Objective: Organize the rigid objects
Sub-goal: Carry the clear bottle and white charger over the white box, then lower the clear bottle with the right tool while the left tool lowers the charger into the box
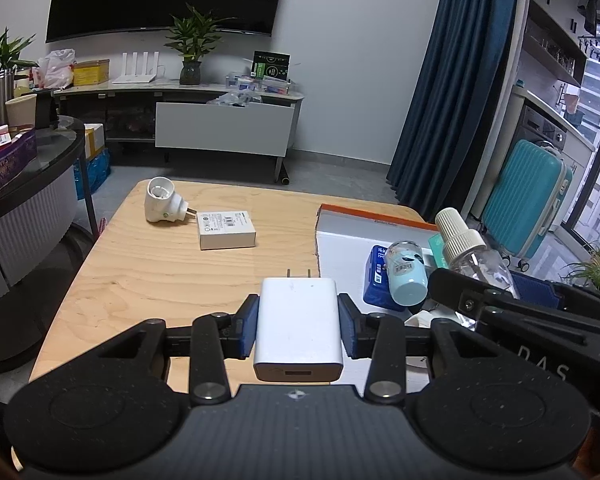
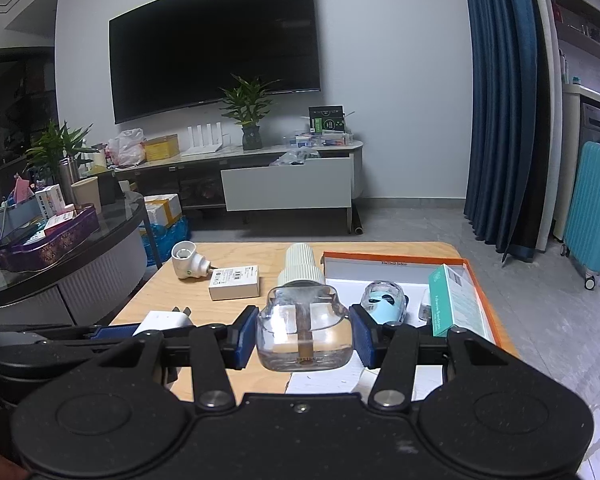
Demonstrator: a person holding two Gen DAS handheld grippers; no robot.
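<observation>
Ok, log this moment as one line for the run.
left gripper: shut on white charger | right gripper: shut on clear bottle | both above wooden table

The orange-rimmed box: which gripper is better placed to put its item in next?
Right, probably. The right gripper holds the bottle at the box edge; the left gripper holds the charger over bare table.

wall: white, TV [image 2: 216,44] | curtain [image 2: 500,100]: blue | floor: grey | TV cabinet [image 2: 288,176]: white
</observation>
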